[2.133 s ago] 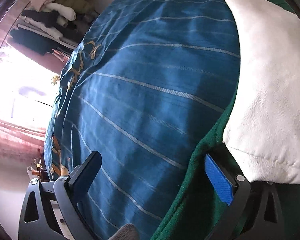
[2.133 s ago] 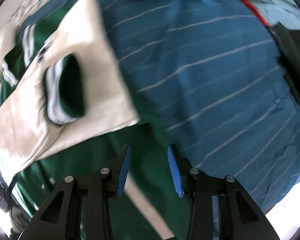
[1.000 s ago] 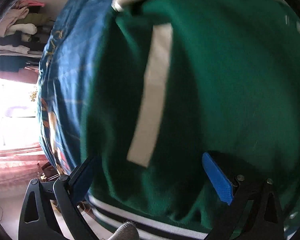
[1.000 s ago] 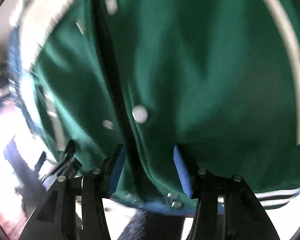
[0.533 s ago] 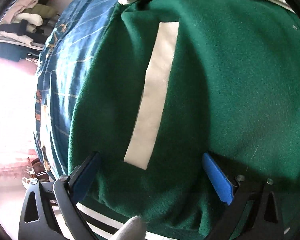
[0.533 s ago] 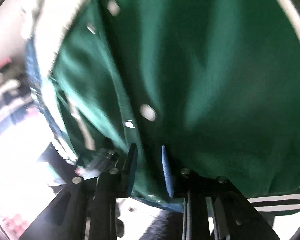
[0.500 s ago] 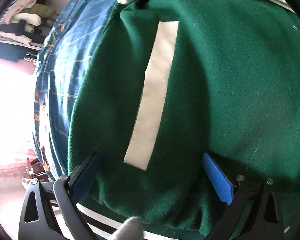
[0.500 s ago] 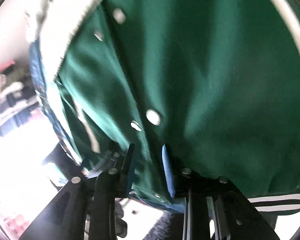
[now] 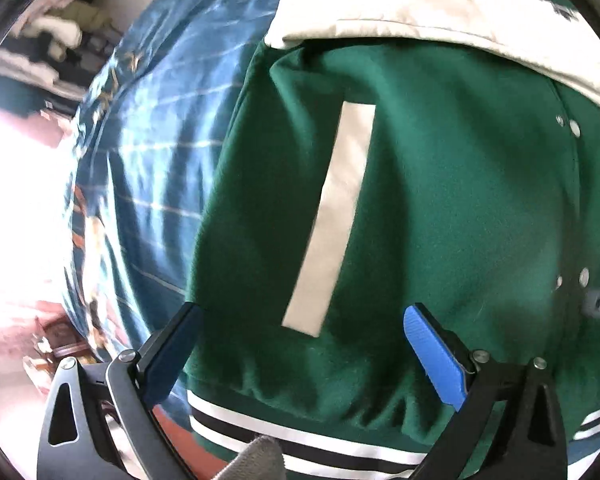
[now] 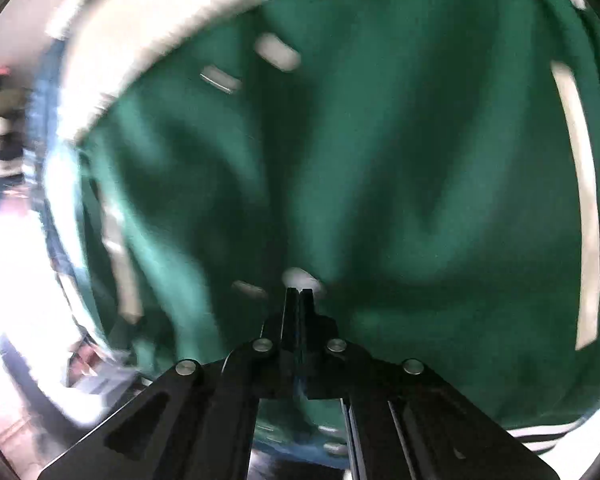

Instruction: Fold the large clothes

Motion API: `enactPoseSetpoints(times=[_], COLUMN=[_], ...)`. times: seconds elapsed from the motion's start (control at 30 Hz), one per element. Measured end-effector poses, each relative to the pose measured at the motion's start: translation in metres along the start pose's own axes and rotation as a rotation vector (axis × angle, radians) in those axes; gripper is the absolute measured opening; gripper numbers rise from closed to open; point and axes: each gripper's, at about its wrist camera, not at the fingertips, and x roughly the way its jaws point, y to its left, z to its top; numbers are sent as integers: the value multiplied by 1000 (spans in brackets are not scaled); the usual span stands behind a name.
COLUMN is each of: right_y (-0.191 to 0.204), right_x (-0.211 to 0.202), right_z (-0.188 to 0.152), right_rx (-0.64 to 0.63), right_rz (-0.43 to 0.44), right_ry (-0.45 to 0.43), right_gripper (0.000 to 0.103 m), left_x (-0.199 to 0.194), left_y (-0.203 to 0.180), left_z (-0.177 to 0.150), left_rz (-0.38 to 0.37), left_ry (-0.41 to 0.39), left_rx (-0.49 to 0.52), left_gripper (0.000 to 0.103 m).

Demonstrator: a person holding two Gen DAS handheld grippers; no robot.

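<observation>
A green varsity jacket with cream sleeves, a white pocket stripe and a striped black-and-white hem lies on a blue striped bedspread. My left gripper is open, its fingers wide apart over the jacket's lower front near the hem. In the right wrist view the jacket fills the frame, blurred. My right gripper is shut on the jacket's snap-button front edge, with green cloth pinched between its fingers.
A cream sleeve lies across the top of the jacket. Piled clothes sit on shelves at the far left beyond the bed. Bright window light washes out the left side of both views.
My right gripper has closed from partly open to fully shut on the jacket's front edge, and its view has shifted. My left gripper stays open over the hem, pulled back slightly.
</observation>
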Motion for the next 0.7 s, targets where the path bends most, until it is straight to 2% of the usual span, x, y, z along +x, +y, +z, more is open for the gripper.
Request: enactPoseSetpoints(times=[0.07, 0.1, 0.17, 0.2, 0.23, 0.3, 0.4, 0.43, 0.47, 0.5, 0.57, 0.6, 0.7], right_y=[-26, -34, -60, -71, -83, -93, -114, -129, -140, -110, -110, -114, -95], right_x=[-15, -29, -77, -100, -120, -157, -193, -209, -223, -214, -223, -226, -200], right_z=[1, 2, 2, 3, 5, 21, 45, 54, 69, 89, 118, 145, 209], right_rx=[35, 31, 39, 53, 65, 77, 113, 122, 135, 145, 136, 123, 111], right_rz=[67, 66, 41, 30, 10, -49, -69, -51, 10, 68, 126, 160, 264], right_ry=[22, 6, -84, -130, -171, -241, -310, -321, -343, -365, -405, -434, -426], right_gripper=[1, 4, 32, 52, 61, 61, 61, 61, 61, 62, 72, 82, 85], left_x=[-1, -5, -20, -25, -30, -37, -40, -41, -42, -41, -34, -27, -1], left_y=[-2, 2, -1, -3, -5, -18, -39, -46, -54, -61, -75, -81, -102], left_z=[5, 9, 20, 27, 35, 55, 83, 91, 99, 104, 114, 117, 124], left_rz=[19, 14, 29, 41, 48, 49, 61, 83, 100, 113, 144, 157, 234], left_ry=[6, -4, -49, -69, -95, -128, -150, -157, -167, -171, -163, -158, -91], left_rx=[12, 7, -4, -2, 4, 7, -15, -24, -33, -39, -61, -67, -74], left_gripper=[103, 103, 103, 103, 103, 103, 103, 103, 103, 103, 103, 103, 103])
